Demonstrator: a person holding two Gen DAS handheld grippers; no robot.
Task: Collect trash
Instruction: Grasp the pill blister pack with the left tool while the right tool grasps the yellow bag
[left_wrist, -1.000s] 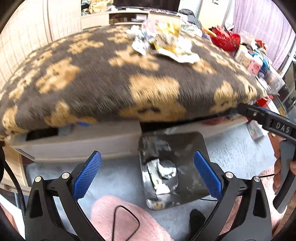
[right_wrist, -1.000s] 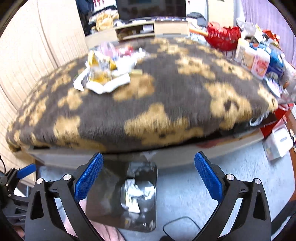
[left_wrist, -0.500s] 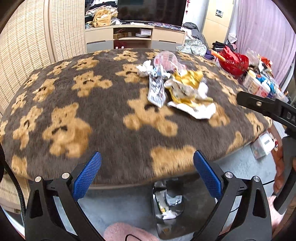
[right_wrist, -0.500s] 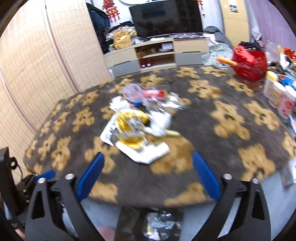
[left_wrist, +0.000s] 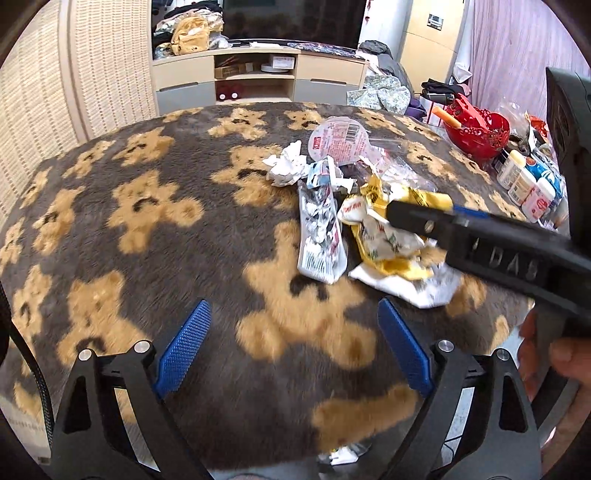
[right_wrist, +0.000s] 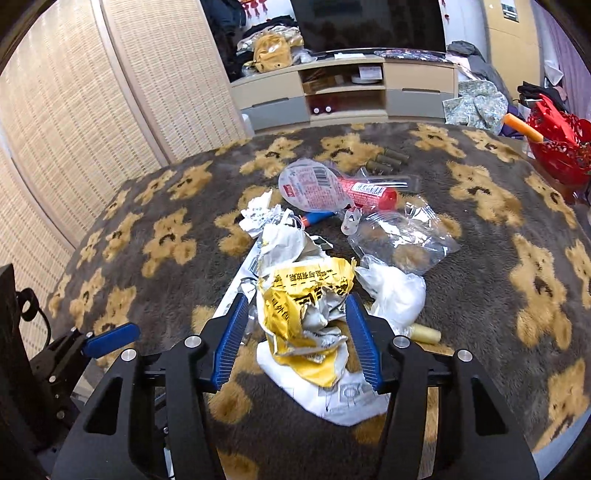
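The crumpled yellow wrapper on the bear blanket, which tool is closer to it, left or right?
Right. The right tool has its blue fingers on either side of the yellow wrapper, partly closed around it. The left tool hangs open near the blanket's edge, short of the pile.

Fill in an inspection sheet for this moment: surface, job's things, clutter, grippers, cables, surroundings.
Surface: bear-print blanket covers the table.
Job's things: yellow wrapper on white paper, with a clear bag and round lid beyond.
Clutter: red basket and bottles at the table's right edge.
Grippers: right gripper open, a finger each side of the yellow wrapper; left gripper open, holding nothing.
Cables: black cable beside the left gripper.
Surroundings: TV cabinet, woven screen.
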